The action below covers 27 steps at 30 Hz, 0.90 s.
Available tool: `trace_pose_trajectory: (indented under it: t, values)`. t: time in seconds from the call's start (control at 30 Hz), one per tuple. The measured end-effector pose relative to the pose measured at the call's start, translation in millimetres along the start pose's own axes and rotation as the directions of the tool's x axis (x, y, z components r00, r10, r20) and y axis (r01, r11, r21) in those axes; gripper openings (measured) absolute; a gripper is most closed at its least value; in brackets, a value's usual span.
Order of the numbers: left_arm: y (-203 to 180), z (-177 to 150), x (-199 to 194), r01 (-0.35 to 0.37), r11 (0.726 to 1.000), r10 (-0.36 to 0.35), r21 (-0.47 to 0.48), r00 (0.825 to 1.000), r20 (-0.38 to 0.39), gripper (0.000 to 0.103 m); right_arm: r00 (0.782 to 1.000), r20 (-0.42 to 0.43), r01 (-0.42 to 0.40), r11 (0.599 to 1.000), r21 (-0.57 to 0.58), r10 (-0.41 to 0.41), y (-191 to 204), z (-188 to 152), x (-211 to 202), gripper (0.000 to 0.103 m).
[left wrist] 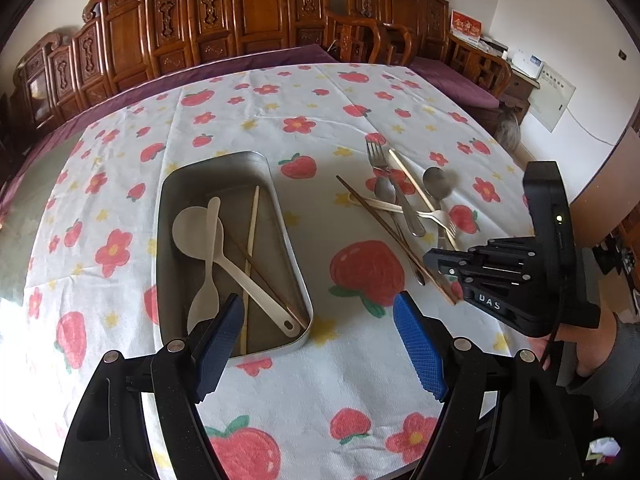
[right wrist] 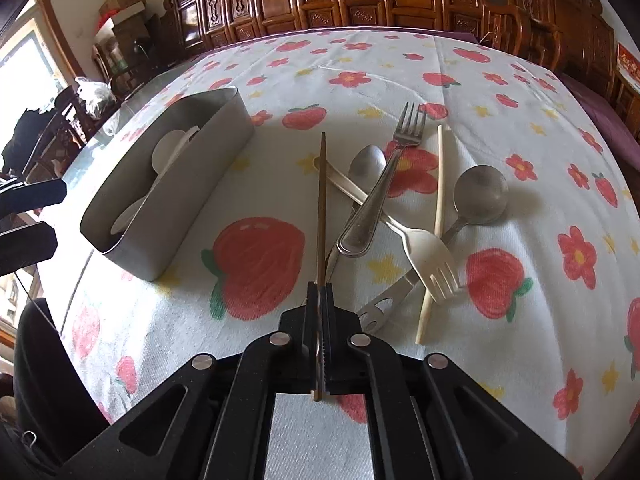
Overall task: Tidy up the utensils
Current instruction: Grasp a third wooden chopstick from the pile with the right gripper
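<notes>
A metal tray (left wrist: 298, 264) (right wrist: 192, 208) on the flowered tablecloth holds two white spoons (left wrist: 208, 236), a pale chopstick (left wrist: 251, 248) and a brown one. Right of it lies a pile: a steel fork (right wrist: 384, 184) (left wrist: 390, 184), a pale fork (right wrist: 424, 256), two steel spoons (right wrist: 480, 196), a pale chopstick (right wrist: 439, 184). My right gripper (right wrist: 320, 292) (left wrist: 430, 258) is shut on the near end of a brown chopstick (right wrist: 321, 200) (left wrist: 384, 224), which points away over the cloth. My left gripper (left wrist: 320, 312) stands open above the tray's near end, nothing between its blue pads (left wrist: 420, 348).
Carved wooden chairs (left wrist: 248, 12) and a purple-cushioned bench ring the far side of the table. A person's hand and sleeve (left wrist: 608, 360) hold the right gripper. Boxes and a bag (right wrist: 94, 92) stand by the window at the left.
</notes>
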<state>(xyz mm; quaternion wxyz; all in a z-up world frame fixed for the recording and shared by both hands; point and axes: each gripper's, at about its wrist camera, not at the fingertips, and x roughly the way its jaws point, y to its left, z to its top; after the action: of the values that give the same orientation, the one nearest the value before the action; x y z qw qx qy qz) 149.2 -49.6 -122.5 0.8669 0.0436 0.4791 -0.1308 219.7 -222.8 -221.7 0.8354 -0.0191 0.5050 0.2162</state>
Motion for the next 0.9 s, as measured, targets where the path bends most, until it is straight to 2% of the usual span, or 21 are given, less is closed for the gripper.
trace_pose_trajectory:
  t: [0.23,0.37,0.47,0.63,0.9]
  values:
    - [4.6,-2.3,-2.0,-0.011,1.0,0.011,-0.005,1.0,-0.006,0.073,0.999,-0.015,0.028,0.999,-0.022,-0.029,5.7,3.6,12.3,0.006]
    - [5.3,-3.6,-1.3,-0.01,1.0,0.01,-0.01,1.0,-0.007,0.073,1.0,-0.017,0.004,1.0,0.003,-0.004,0.5,1.7,9.1,0.005]
    - [3.8,-4.4,0.9,-0.004,1.0,0.004,-0.013,1.0,-0.011,0.073,1.0,0.016,-0.02,0.999,0.038,0.019,-5.1,0.0,-4.9,0.005]
    - [-3.3,-1.7,7.4,0.004,1.0,-0.004,-0.003,1.0,-0.017,0.073,0.997,0.075,-0.014,0.999,0.052,0.01,-16.4,-3.9,-34.3,0.005]
    - [-25.6,14.7,34.0,0.026,1.0,-0.025,0.012,0.999,-0.039,0.073,0.994,0.09,0.053,0.996,0.07,-0.059,-46.9,-16.7,-51.1,0.006]
